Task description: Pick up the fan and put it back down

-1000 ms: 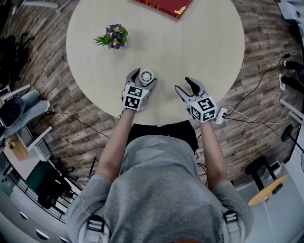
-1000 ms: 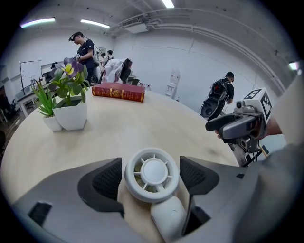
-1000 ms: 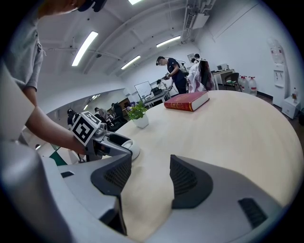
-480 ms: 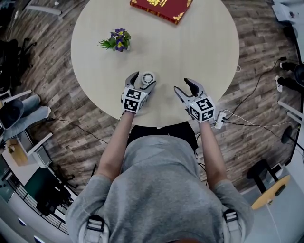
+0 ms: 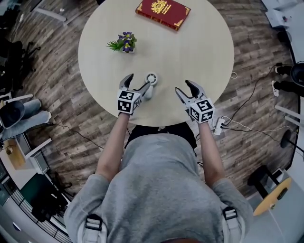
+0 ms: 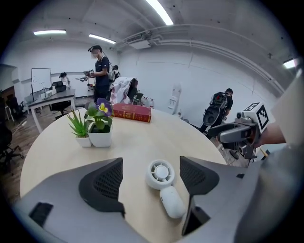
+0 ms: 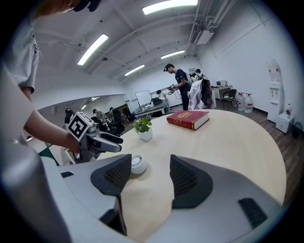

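Left gripper (image 5: 136,81), jaws apart and empty, hangs over the fan (image 6: 161,174), which lies flat on the table (image 5: 204,52) just ahead between its fingers, handle toward it, round head away, while the right gripper (image 5: 183,87), also wide and empty, sits farther off, and the book's (image 5: 164,13) gold print is unreadable.

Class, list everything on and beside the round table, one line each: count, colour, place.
Table: one, beige, round, on a wood floor.
Fan: one, white, lying on the table's near side.
Potted plant: one, purple flowers, white pot, table's left.
Book: one, red with gold, far edge.
Power strip: one, white, on the floor, right.
Left gripper: one, grey, open, either side of the fan, not gripping.
Right gripper: one, grey, open, empty.
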